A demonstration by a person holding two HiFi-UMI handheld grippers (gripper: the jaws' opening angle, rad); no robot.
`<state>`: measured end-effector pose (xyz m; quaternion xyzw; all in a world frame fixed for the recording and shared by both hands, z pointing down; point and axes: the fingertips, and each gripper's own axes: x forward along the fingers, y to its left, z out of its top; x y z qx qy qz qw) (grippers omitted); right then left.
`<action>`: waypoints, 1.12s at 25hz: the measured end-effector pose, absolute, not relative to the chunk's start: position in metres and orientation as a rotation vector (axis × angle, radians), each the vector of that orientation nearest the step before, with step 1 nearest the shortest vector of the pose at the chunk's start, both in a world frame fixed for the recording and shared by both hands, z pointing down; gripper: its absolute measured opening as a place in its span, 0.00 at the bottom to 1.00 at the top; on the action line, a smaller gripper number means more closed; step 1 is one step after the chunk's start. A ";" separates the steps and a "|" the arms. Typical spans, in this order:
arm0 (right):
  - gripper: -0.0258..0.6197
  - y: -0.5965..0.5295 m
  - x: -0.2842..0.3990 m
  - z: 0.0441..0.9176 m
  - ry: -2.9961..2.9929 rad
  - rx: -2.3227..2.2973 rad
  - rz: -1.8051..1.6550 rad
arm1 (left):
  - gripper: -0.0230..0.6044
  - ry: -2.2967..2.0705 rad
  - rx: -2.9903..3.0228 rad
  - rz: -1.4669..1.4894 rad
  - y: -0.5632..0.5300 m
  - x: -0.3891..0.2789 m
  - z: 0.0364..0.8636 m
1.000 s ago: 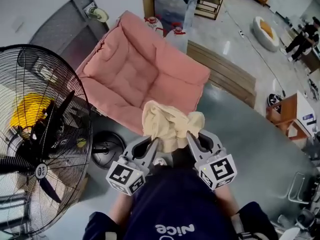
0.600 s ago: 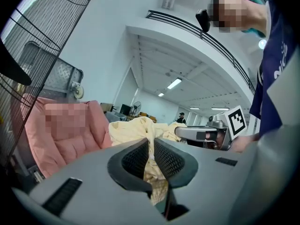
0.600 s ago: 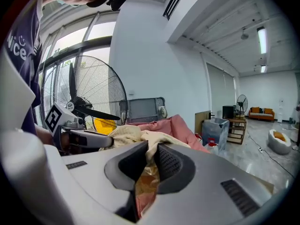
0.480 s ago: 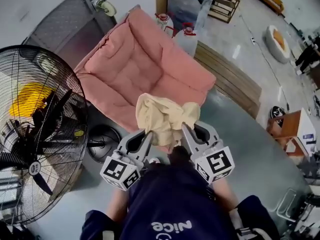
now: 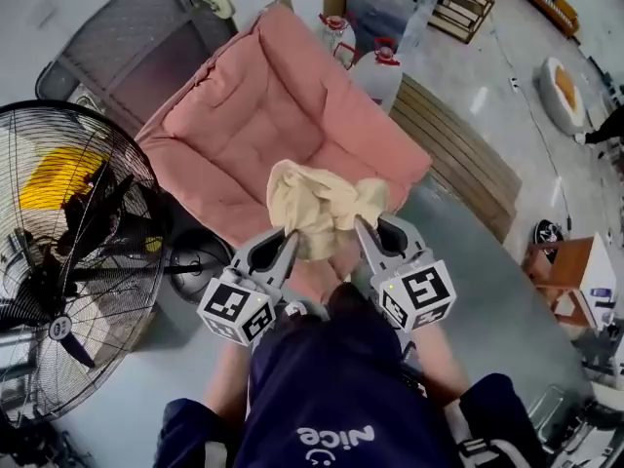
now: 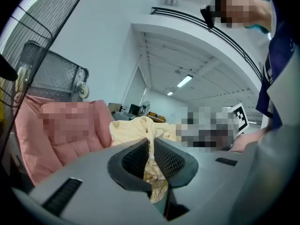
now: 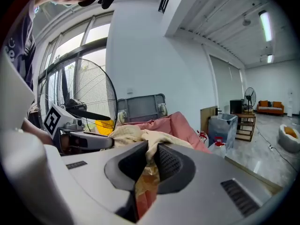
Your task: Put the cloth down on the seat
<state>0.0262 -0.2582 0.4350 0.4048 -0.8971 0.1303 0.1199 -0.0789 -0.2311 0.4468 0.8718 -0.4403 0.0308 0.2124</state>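
Note:
A crumpled pale yellow cloth (image 5: 319, 206) hangs in the air over the near edge of a pink cushioned seat (image 5: 265, 125). My left gripper (image 5: 289, 242) is shut on its left side and my right gripper (image 5: 363, 228) is shut on its right side, the cloth bunched between them. In the left gripper view the cloth (image 6: 136, 130) is pinched between the ribbed pads, with the left gripper (image 6: 151, 159) closed around a fold. In the right gripper view the cloth (image 7: 140, 137) spills over the right gripper (image 7: 147, 161), the pink seat (image 7: 176, 125) behind it.
A large black floor fan (image 5: 73, 261) stands at the left, its round base (image 5: 200, 266) near the seat's front corner. Behind the seat are a grey cart (image 5: 146, 47), two plastic jugs (image 5: 375, 61) and a clear bin (image 5: 390, 3). Wooden boards (image 5: 458, 159) lie to the right.
Both grippers have carried the cloth forward, so it now hangs further over the seat's front edge. Both grips are unchanged.

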 end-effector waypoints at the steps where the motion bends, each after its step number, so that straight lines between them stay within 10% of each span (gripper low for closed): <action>1: 0.14 -0.267 0.029 0.439 -2.615 1.179 0.387 | 0.12 -1.219 2.406 0.085 -0.239 -0.076 0.452; 28: 0.14 -0.404 0.031 0.638 -2.431 1.019 0.684 | 0.12 -1.320 2.012 0.399 -0.357 -0.070 0.660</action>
